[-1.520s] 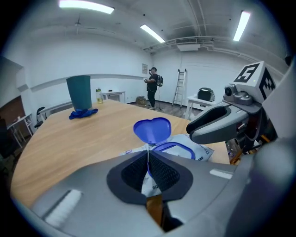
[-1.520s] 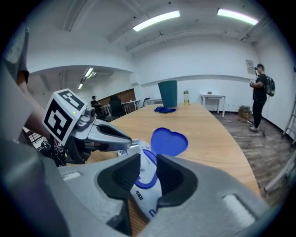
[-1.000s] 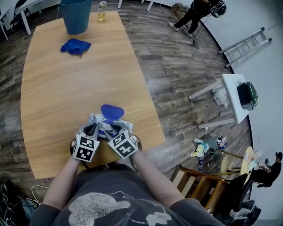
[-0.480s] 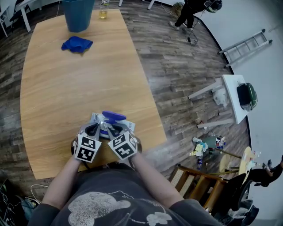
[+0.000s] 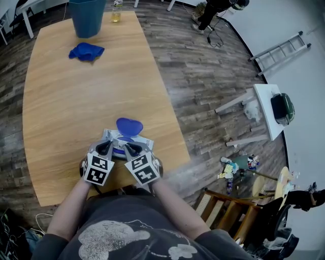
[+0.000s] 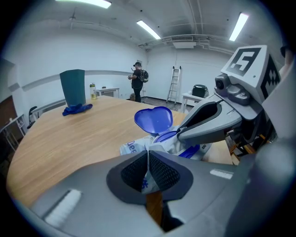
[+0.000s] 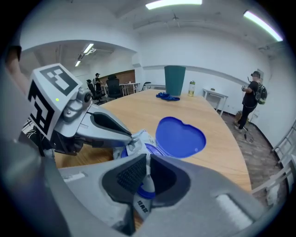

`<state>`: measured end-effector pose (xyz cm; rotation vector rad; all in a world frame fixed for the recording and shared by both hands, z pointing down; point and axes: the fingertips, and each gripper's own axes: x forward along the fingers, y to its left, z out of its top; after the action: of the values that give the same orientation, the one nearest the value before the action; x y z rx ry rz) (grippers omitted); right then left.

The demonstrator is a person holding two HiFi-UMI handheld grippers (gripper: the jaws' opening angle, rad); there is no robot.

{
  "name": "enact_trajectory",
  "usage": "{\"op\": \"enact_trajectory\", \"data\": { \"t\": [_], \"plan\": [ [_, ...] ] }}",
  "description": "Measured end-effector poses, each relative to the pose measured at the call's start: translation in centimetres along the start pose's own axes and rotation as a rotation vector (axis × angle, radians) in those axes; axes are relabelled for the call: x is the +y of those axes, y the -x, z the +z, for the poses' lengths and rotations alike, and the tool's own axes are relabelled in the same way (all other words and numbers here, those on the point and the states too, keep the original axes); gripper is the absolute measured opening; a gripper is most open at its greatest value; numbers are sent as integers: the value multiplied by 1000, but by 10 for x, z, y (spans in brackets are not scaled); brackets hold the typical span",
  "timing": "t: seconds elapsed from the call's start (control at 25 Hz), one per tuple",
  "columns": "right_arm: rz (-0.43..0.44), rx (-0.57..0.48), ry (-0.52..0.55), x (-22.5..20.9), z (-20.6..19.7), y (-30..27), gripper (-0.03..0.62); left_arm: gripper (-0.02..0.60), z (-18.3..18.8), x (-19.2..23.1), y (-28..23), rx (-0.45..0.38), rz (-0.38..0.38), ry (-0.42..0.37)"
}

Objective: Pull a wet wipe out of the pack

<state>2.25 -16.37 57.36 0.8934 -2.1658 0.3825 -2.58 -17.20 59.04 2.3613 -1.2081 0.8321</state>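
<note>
The white wet wipe pack (image 5: 108,135) lies near the table's front edge, with its blue heart-shaped lid (image 5: 129,126) standing open. My left gripper (image 5: 108,144) is shut on the pack's near left edge; the wrapper (image 6: 132,147) is pinched between its pads (image 6: 159,170). My right gripper (image 5: 127,146) sits over the blue-ringed opening (image 7: 150,149). Its jaws are closing and its pads (image 7: 132,173) press on a thin white fold of wipe (image 7: 147,169). In the left gripper view the right gripper (image 6: 178,135) reaches in at the lid (image 6: 155,119).
A teal bin (image 5: 87,18), a small bottle (image 5: 117,11) and a blue cloth (image 5: 86,52) sit at the table's far end. Bare wood lies between them and the pack. A wooden chair (image 5: 223,213) stands at the lower right, beyond the table's edge (image 5: 175,133).
Both grippers stayed at the pack. The blue lid dipped flatter half a second ago and stands up again now. The right gripper's fingers have drawn together.
</note>
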Motion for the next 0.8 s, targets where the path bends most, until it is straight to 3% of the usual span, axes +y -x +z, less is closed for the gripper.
{"op": "enact_trajectory", "data": {
  "t": [0.52,0.8],
  "plan": [
    [-56,-183,-104,-38,18,69,15,31,-2,5,0,16,40,29],
    [-120,-226,-181,-64,0,98,15,68,-3,7,6,7,48,112]
  ]
}}
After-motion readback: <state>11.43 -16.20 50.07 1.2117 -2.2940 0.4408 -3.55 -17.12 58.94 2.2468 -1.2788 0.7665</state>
